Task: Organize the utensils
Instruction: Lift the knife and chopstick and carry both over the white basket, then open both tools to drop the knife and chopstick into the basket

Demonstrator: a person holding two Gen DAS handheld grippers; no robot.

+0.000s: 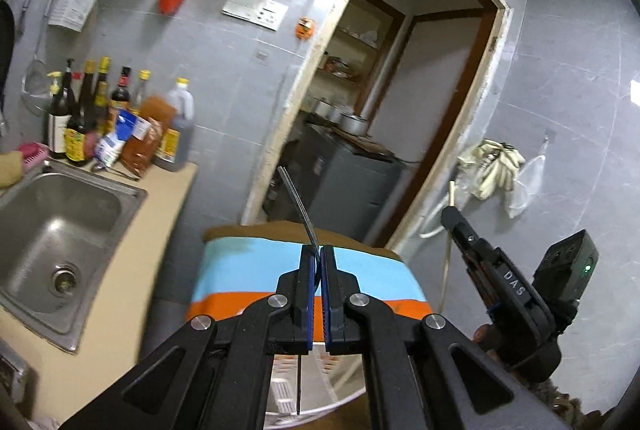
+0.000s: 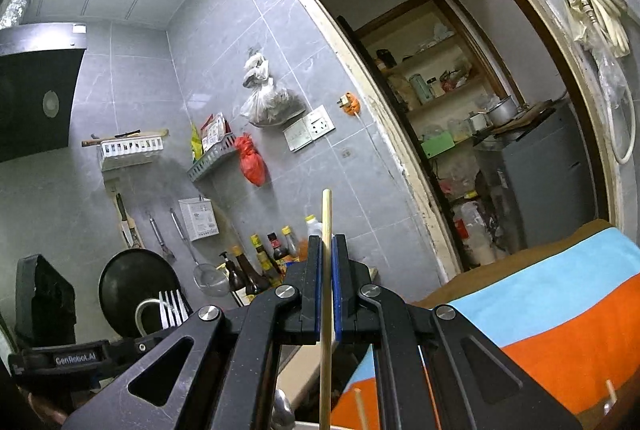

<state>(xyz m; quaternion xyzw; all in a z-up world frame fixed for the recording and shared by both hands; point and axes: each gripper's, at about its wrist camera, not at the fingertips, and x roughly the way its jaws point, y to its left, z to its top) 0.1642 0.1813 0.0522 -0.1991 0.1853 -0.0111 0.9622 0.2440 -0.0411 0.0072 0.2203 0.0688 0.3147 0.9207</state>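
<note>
left wrist view: a thin metal fork (image 1: 298,203) is clamped edge-on between the blue pads of the left gripper (image 1: 319,256), its handle slanting up and to the left past the fingertips; in the right wrist view the same fork's tines (image 2: 173,308) stick up from that gripper's tip at lower left. the jaws are clenched tight on the fork. the right gripper (image 2: 327,248) is likewise closed on a wooden chopstick (image 2: 326,294), which stands nearly upright between its pads, running out above the fingertips and down below the frame's lower edge. from the left wrist, the right gripper (image 1: 451,213) shows at the right with the chopstick's pale tip above it and its shaft below.

behind both grippers lies a striped cloth (image 1: 256,270) in blue, orange and brown. under the left gripper a white basket (image 1: 288,390) is partly visible. to the left is a steel sink (image 1: 52,230) set in a beige counter (image 1: 120,310), with sauce bottles (image 1: 100,109) crowded at its far end. grey tiled wall (image 2: 168,77) carries a red bag (image 2: 252,161), a socket plate (image 2: 310,129) and hanging utensils (image 2: 160,234). an open doorway (image 2: 460,89) shows shelves beyond.
</note>
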